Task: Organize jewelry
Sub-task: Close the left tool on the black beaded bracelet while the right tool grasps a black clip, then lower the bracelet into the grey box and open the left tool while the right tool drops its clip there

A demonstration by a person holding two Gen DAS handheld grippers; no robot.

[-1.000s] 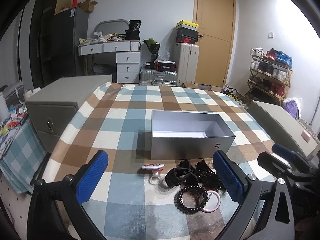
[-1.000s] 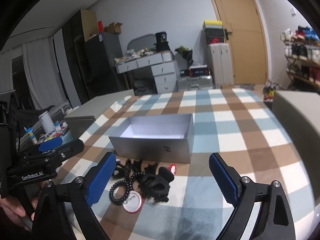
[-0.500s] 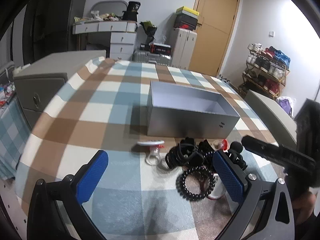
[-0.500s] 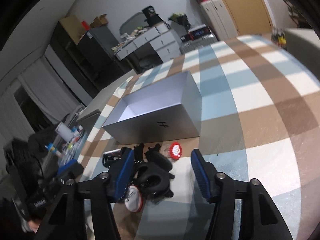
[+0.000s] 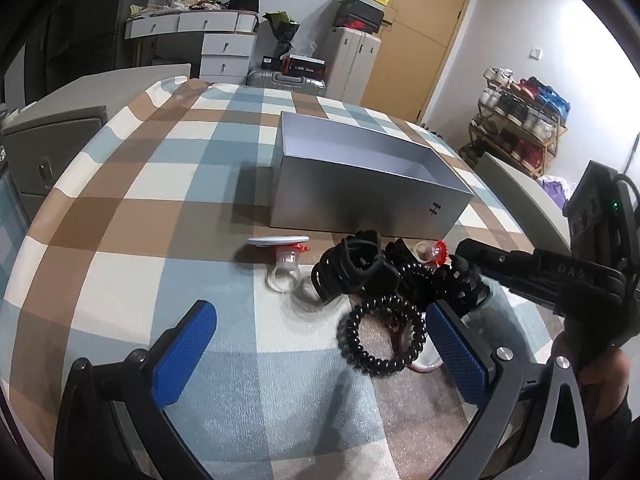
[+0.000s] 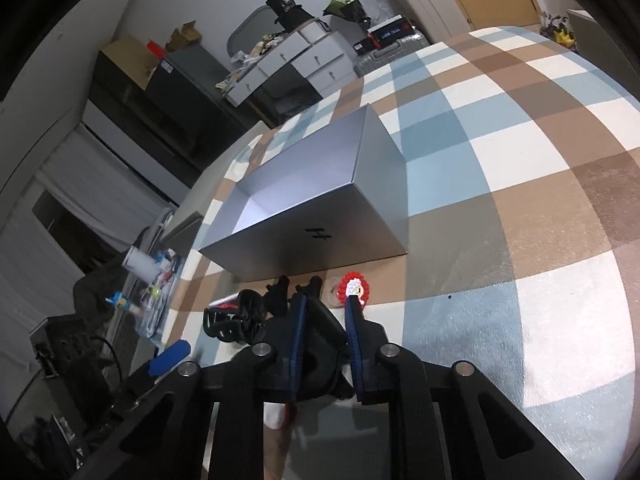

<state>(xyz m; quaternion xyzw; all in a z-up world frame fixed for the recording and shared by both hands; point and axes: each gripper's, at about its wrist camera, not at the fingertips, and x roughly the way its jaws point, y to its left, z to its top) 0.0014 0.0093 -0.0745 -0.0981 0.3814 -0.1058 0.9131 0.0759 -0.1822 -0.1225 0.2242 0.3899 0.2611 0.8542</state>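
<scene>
A pile of accessories lies on the checked tablecloth in front of an open grey box [image 5: 368, 184]: black hair claws [image 5: 352, 272], a black spiral hair tie [image 5: 380, 334], a clear ring with a red-white top [image 5: 286, 254] and a red beaded ring [image 6: 354, 286]. My right gripper [image 6: 325, 308] is shut on a black hair claw [image 6: 322, 332] in the pile; it also shows in the left wrist view [image 5: 466, 280]. My left gripper [image 5: 316, 344] is open and empty, just above the table near the pile.
The grey box [image 6: 320, 216] stands empty behind the pile. A grey cabinet [image 5: 48, 140] stands off the table's left edge and another grey block [image 5: 520, 188] at the right. Drawers, suitcases and a shoe rack fill the room behind.
My right gripper has come down onto the pile and closed its jaws from wide open onto a black hair claw. My left gripper has moved closer to the pile, still open.
</scene>
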